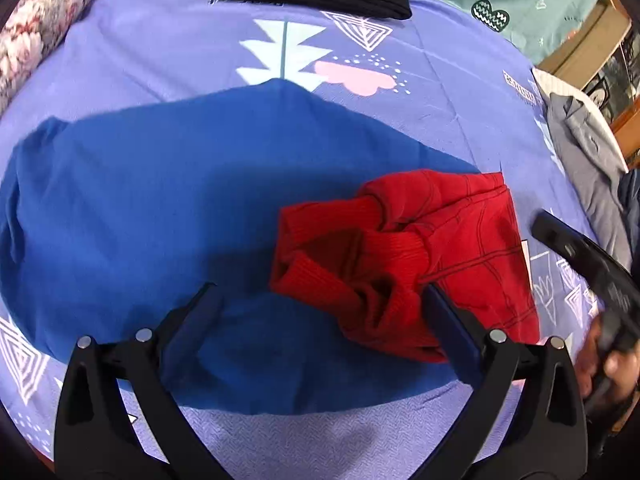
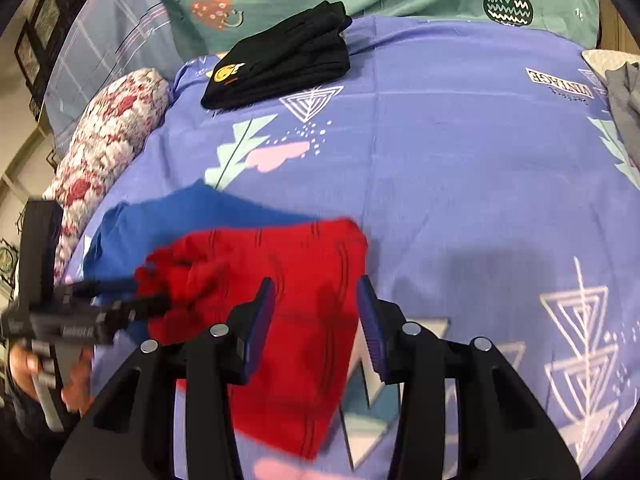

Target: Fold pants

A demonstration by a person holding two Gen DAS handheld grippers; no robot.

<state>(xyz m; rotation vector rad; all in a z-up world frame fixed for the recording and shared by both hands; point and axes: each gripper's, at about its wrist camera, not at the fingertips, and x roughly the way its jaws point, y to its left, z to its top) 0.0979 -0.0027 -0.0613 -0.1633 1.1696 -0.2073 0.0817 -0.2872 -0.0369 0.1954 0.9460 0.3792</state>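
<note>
The bed (image 2: 460,168), under a lilac printed sheet, carries everything. Flat on it lies a blue cloth (image 1: 160,200), and bunched across that cloth's near right corner, spilling onto the sheet, are the red pants (image 1: 420,256).

They look light, soft and limp, likely to sag and drag rather than keep a shape. The ribbed cuffs, thicker and bunched at the left of the heap, seem the best places to pinch, or a hem corner at the flatter right end.

The left gripper (image 1: 324,304) has its fingers wide apart, the right one touching the bunched ribbing, nothing clamped. The right gripper (image 2: 316,304) hovers with fingers apart over the flatter end; the blur hides whether either touches the fabric.
</note>
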